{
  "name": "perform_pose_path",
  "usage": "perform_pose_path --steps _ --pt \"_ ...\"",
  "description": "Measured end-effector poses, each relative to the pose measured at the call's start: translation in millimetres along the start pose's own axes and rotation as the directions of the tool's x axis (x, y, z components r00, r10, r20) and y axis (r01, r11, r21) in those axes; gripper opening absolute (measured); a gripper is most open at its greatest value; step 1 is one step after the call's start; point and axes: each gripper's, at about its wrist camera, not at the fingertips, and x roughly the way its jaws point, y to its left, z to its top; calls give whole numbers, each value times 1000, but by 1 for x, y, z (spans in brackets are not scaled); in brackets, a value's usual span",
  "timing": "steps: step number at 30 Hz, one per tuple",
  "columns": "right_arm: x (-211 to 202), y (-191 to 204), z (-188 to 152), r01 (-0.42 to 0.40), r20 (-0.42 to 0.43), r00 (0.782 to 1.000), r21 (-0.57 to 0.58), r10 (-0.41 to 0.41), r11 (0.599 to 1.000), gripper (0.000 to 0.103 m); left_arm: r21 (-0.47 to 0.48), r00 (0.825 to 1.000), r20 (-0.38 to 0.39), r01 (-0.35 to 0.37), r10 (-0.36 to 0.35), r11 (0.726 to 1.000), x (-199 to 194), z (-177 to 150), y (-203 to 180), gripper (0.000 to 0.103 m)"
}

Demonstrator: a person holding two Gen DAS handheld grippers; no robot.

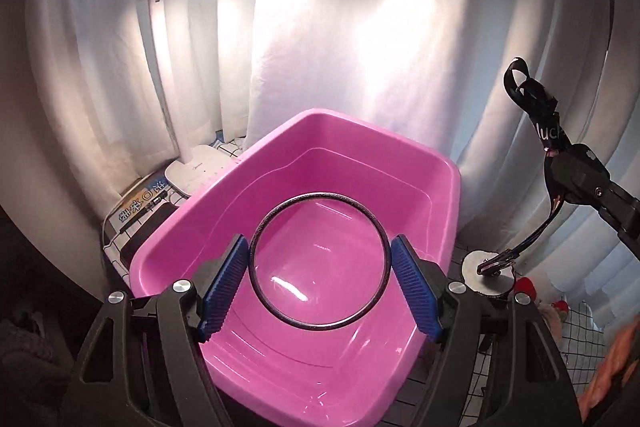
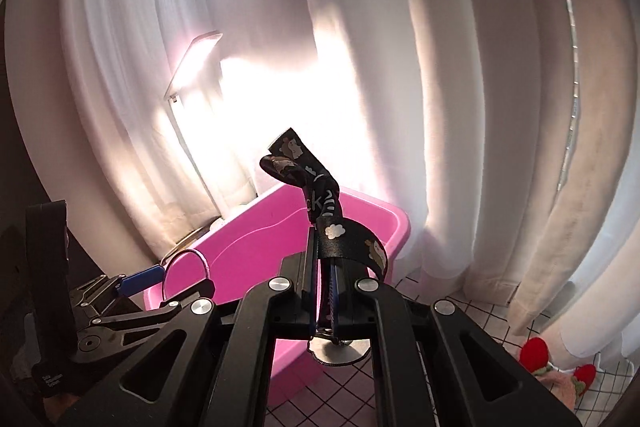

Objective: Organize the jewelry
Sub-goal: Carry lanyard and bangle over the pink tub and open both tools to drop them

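While the left gripper (image 1: pixel 320 265) clasps the black bangle (image 1: pixel 319 261) above the pink basin (image 1: pixel 440 171), lower before releasing; right gripper (image 2: pixel 323 267) pinches the lanyard (image 2: pixel 320 199).

White curtains (image 1: pixel 320 47) fill the upper frame. A lit desk lamp (image 2: pixel 192 75) stands left of centre, its white base (image 1: pixel 196 169) at middle left. Red-and-pink plush toys (image 2: pixel 552 363) lie on a grid-patterned cloth (image 2: pixel 460 295), lower right.

You have 1 pink tub (image 1: pixel 400 155) in front of you; 1 dark ring bangle (image 1: pixel 318 261); 1 black printed lanyard strap (image 2: pixel 324 211) with 1 round metal disc (image 1: pixel 488 277) at its end; 2 grippers (image 1: pixel 318 283) (image 2: pixel 323 267); 1 lit desk lamp (image 2: pixel 202 55); 2 red-topped plush bits (image 2: pixel 534 349) at the right.
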Motion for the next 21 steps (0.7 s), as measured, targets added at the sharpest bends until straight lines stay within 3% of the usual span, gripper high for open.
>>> perform_pose_path --steps 7,14,21 --pt "80 31 11 -36 -144 989 -33 31 999 5 -47 996 -53 -75 72 996 42 12 31 71" --pt "162 29 -15 13 -371 929 10 -8 1000 5 -63 977 -193 -107 93 992 89 -1 40 71" --pt "199 23 -28 77 -478 877 37 -50 996 6 -58 944 -313 -131 107 990 117 -17 44 72"
